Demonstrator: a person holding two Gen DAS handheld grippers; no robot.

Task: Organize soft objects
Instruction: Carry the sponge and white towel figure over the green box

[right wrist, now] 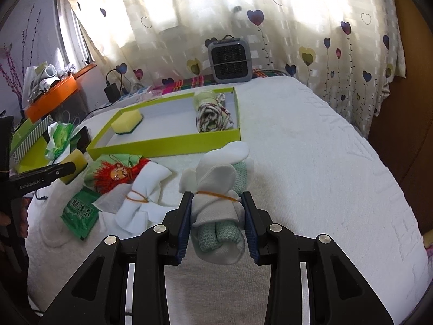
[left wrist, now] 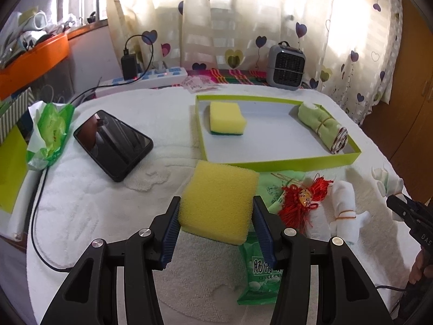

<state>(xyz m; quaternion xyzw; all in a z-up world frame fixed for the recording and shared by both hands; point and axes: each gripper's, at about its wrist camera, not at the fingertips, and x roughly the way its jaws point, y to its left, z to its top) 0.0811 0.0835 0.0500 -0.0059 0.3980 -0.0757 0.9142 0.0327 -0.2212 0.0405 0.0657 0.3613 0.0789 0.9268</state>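
holding a yellow sponge (left wrist: 217,203) pinched in my left gripper (left wrist: 216,230) above the towel, right gripper (right wrist: 217,222) clamped on a banded sock bundle (right wrist: 216,208). the green tray (left wrist: 284,163) sits just ahead; its raised rim could snag the sponge if i carry low.

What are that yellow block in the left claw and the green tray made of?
The block looks like foam sponge: its matte yellow face is full of tiny open pores, and the left gripper pinches it at both sides. The tray seems to be thin cardboard, probably a box lid: low, flat, sharply folded lime walls and a smooth white floor.
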